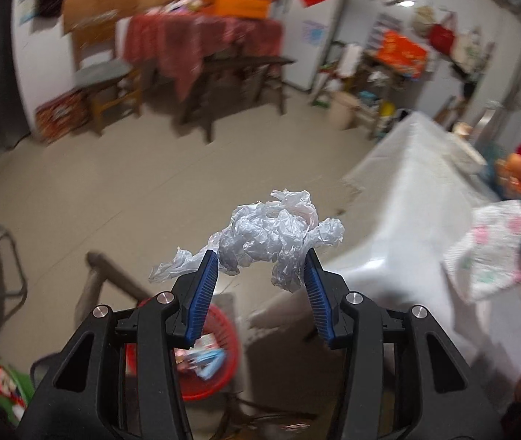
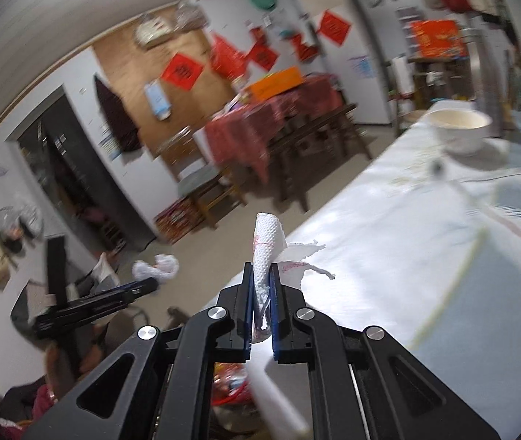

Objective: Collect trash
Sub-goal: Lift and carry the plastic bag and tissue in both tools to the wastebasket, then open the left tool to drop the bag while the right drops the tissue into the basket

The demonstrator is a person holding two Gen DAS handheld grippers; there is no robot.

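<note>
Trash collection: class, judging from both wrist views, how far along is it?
Done: some litter already lies in the red basket. In hand: the left gripper holds a crumpled plastic bag; the right gripper pinches a paper towel. Left: dropping both into the basket.

The left gripper (image 1: 260,267) points steeply downward, its blue-padded fingers (image 1: 205,286) set somewhat apart and pressing on a crumpled plastic bag (image 1: 271,238) held between their tips. The right gripper (image 2: 262,282) tilts less steeply, its fingers (image 2: 248,293) nearly together, pinching a paper towel (image 2: 265,245). From the right wrist view, the left gripper shows at the near left.
</note>
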